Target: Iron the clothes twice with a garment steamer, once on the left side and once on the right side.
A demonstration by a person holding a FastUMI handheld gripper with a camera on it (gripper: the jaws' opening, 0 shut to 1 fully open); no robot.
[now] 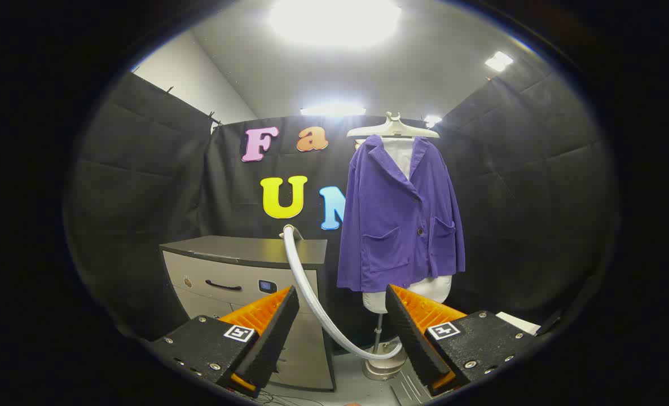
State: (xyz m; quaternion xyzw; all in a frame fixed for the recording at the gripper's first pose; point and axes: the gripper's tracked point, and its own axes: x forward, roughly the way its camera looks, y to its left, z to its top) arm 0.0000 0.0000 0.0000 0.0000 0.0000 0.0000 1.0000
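Note:
A purple jacket (pixel 400 217) hangs on a white hanger (pixel 392 129) over a pale mannequin torso (pixel 408 290) on a stand, beyond my fingers and a little right of centre. A white ribbed steamer hose (pixel 312 293) rises from the top of the cabinet and curves down toward the stand's base (pixel 384 367). The steamer head itself I cannot make out. My gripper (pixel 341 307) is open, with nothing between its fingers; the hose and the stand show through the gap.
A grey cabinet (pixel 244 270) with drawers and a dark top stands to the left, just beyond the left finger. Black padded cloth walls close in the booth on all sides. A flat white object (pixel 518 322) lies behind the right finger.

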